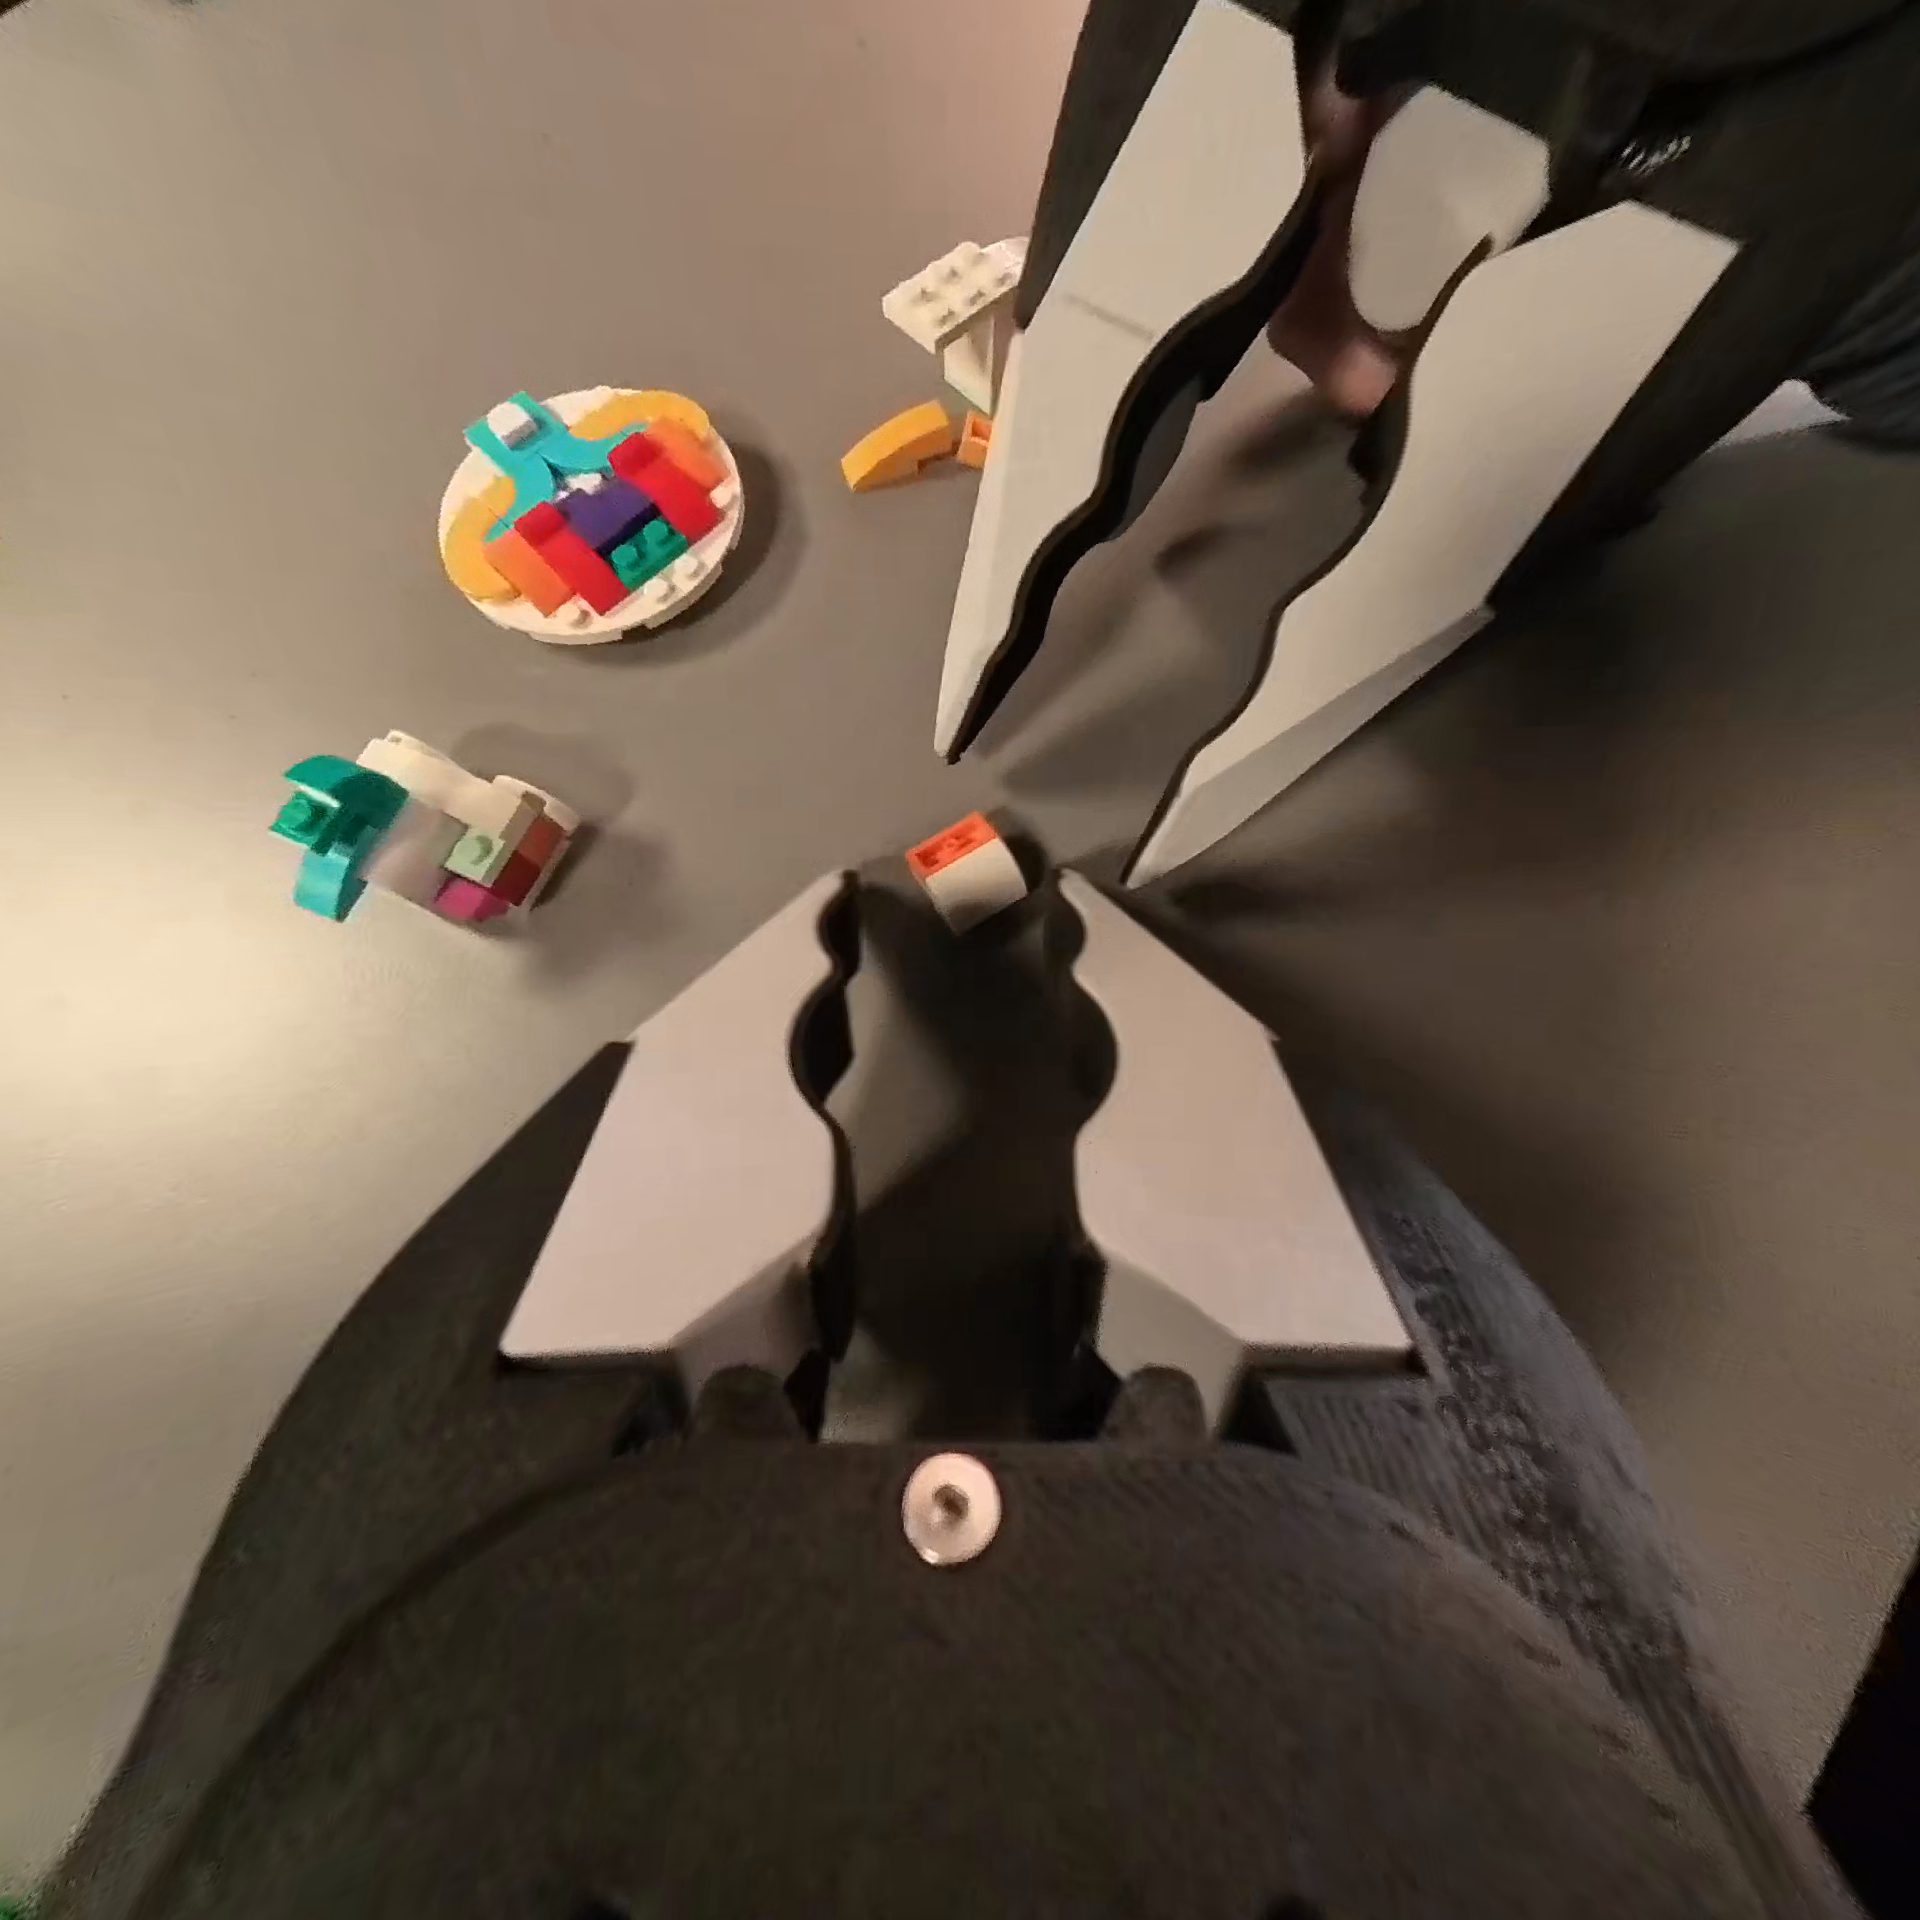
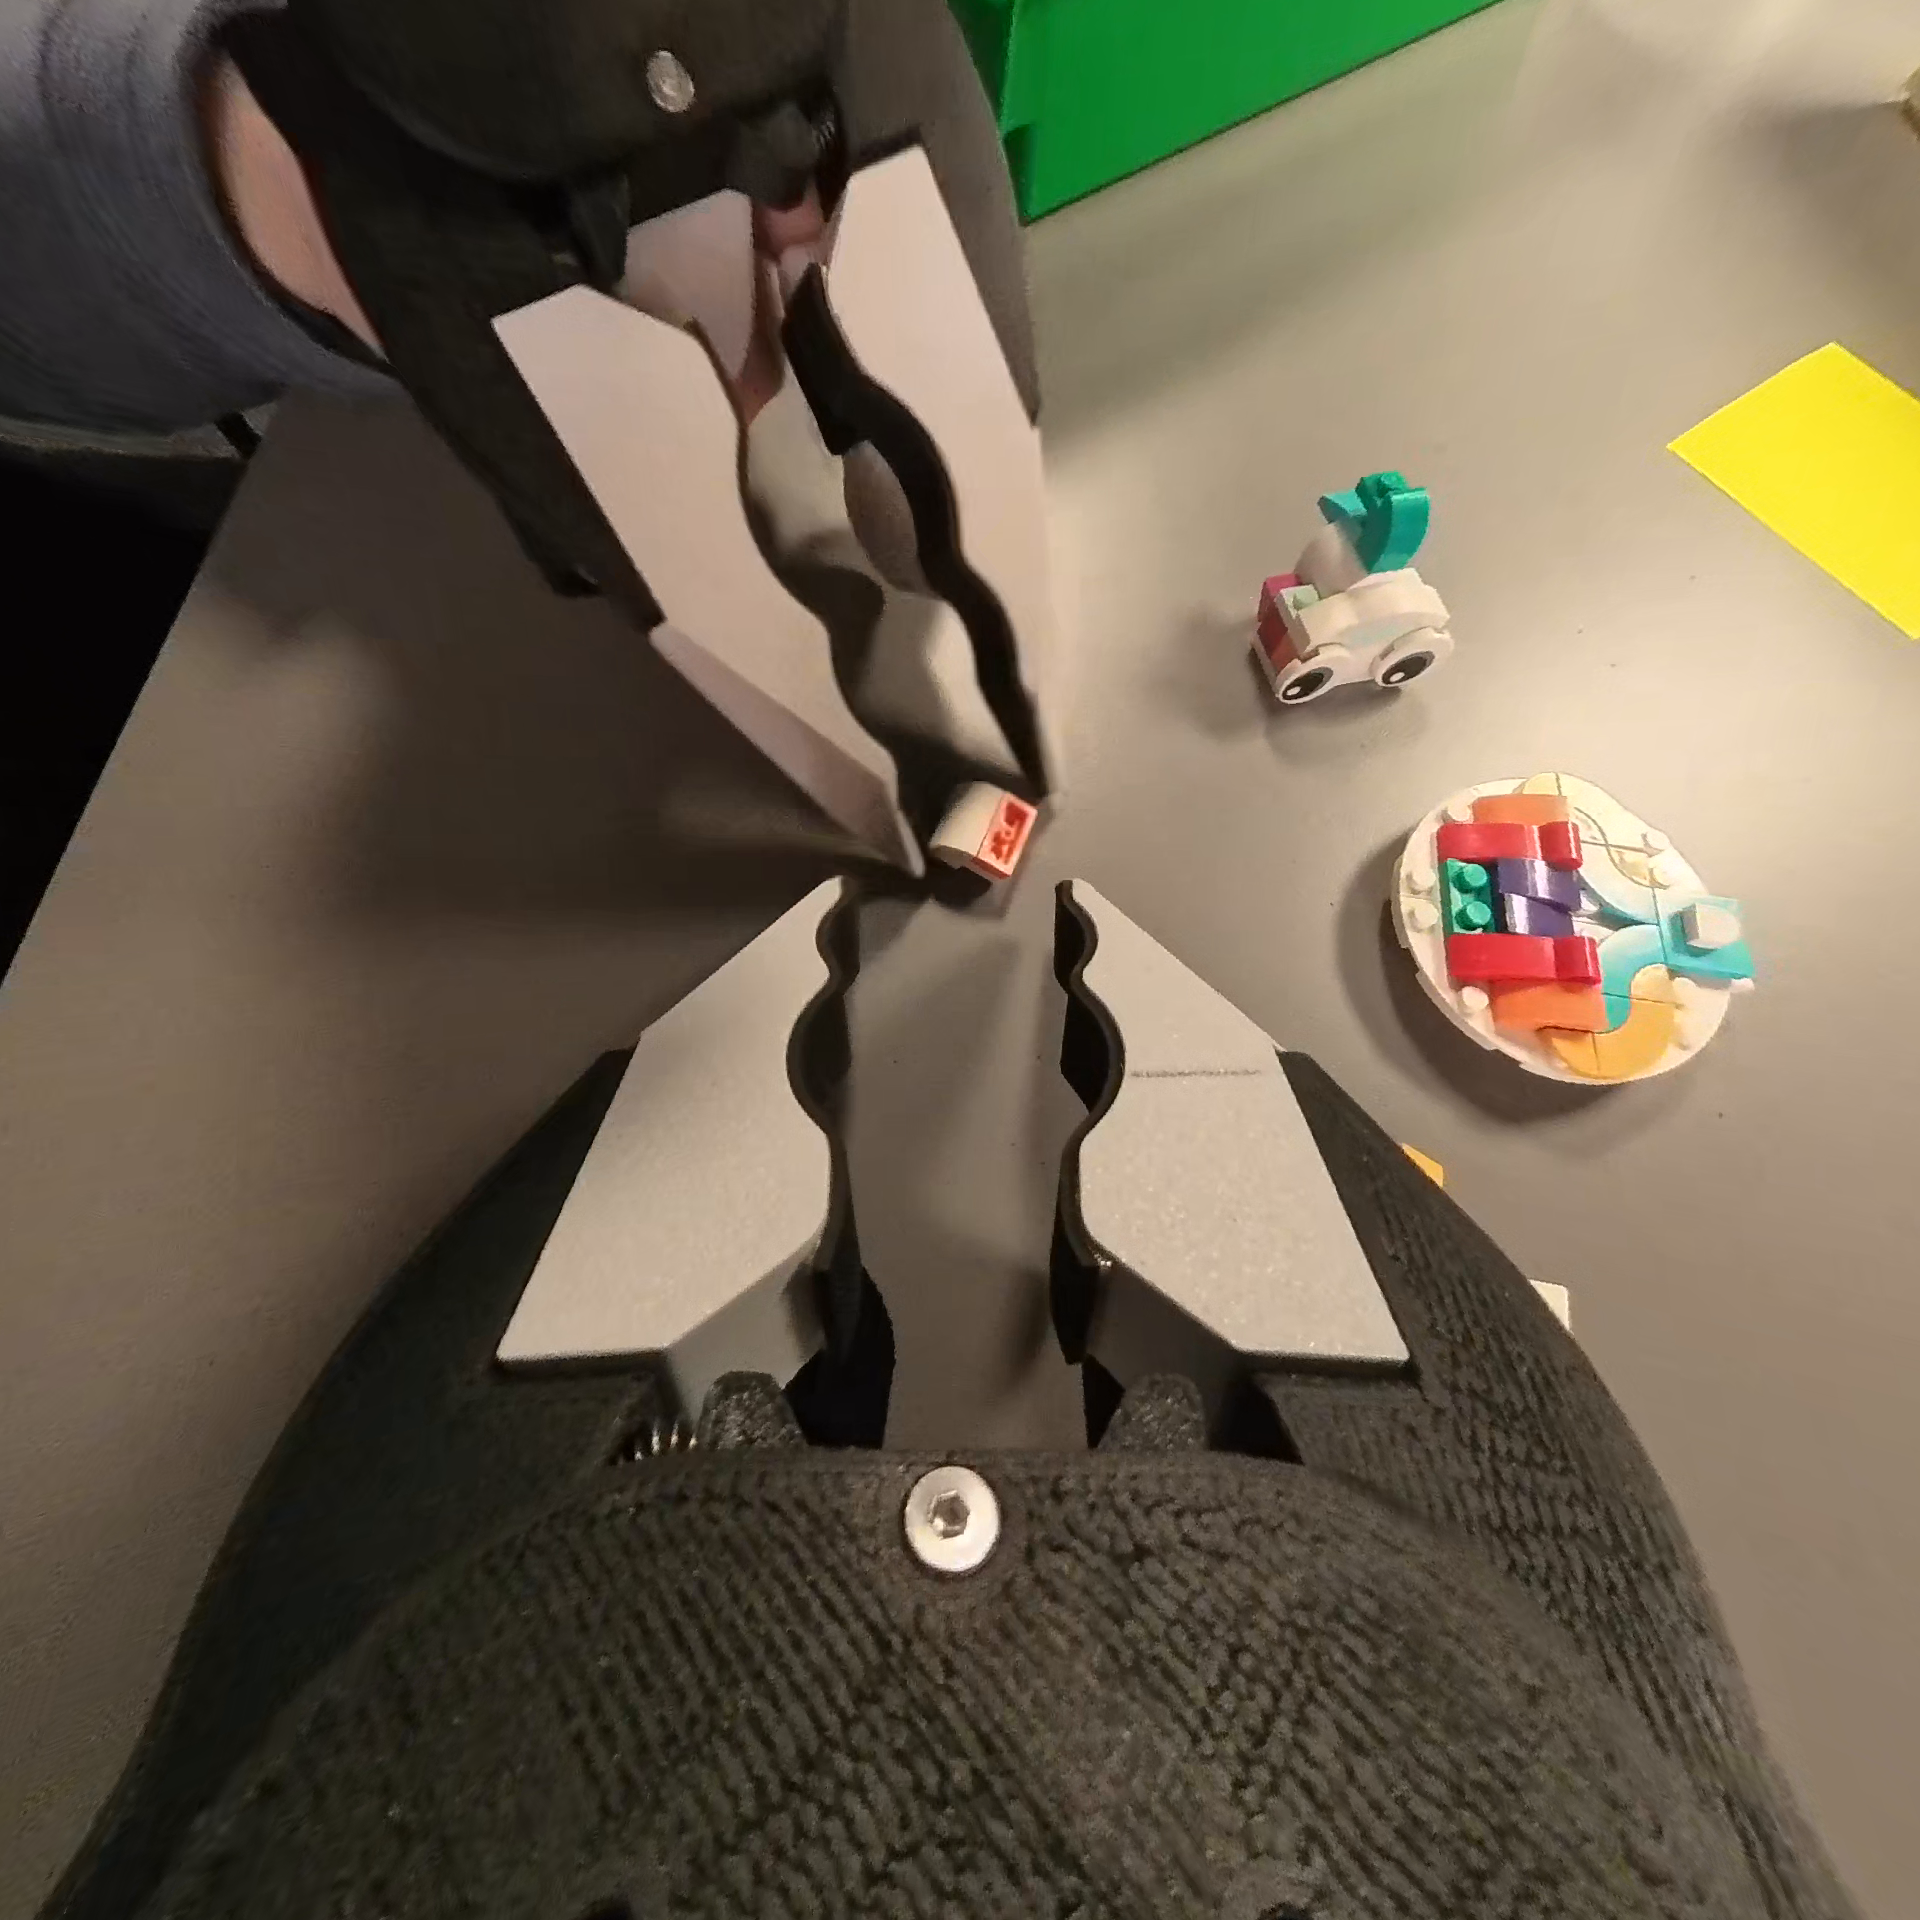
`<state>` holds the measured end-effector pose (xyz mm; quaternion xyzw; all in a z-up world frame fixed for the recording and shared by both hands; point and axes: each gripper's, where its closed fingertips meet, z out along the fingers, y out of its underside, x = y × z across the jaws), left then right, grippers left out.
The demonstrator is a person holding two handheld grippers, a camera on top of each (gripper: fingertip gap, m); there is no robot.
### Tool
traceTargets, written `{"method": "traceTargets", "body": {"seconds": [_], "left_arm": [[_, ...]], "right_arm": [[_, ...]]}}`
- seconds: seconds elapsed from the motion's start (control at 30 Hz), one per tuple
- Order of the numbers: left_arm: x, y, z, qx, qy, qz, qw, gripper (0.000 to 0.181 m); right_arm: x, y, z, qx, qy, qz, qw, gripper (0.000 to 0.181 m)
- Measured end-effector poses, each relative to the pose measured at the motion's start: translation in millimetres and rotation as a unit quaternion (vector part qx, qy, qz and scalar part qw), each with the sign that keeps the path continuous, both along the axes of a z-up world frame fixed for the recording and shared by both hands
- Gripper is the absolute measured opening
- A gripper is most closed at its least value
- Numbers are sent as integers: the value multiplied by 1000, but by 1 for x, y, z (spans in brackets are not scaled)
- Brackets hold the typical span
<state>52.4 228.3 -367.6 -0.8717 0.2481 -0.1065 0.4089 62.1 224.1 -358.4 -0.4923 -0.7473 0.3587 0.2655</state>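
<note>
Left wrist view: the left tongs stand apart. A small brick, grey with an orange studded face, sits between their tips on the grey surface. A dark gap shows between the brick and the tip on its 9 o'clock side. Contact on the 3 o'clock side cannot be confirmed.

The right tongs are also apart and hold nothing. In the left wrist view they come in from 1 o'clock, with their tips just beyond the brick, one at its 12 o'clock and one at its 3 o'clock.

Other items noted in the left wrist view:
- At 10 o'clock from the brick, well apart, is a round white plate model carrying red, orange, purple, green and teal pieces.
- At 9 o'clock is a small white car-like model with teal and red parts.
- At 12 o'clock, beside the right tongs, lie a curved yellow piece and a white studded assembly.

Right wrist view: a green box stands at 12 o'clock. A yellow sheet lies at 2 o'clock. A grey sleeve shows at 10 o'clock, behind the left tongs.
</note>
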Motion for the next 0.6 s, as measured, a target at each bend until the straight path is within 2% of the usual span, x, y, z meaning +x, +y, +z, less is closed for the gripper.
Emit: {"method": "traceTargets", "body": {"seconds": [0.07,0.27,0.43,0.53,0.6], "left_arm": [[1,-2,0,-6,-8,-8,1000,17],[3,-10,0,-8,-7,-90,996,16],[7,-24,1,37,42,-178,982,16],[8,-27,1,38,41,-198,979,16],[9,-30,1,38,39,-211,976,16]], "right_arm": [[0,0,0,5,2,2,1000,35],[-1,-4,-3,62,14,20,998,25],[-2,-16,-3,88,24,52,994,22],[-1,-23,-4,79,23,67,994,22],[0,-24,-4,80,22,71,994,15]]}}
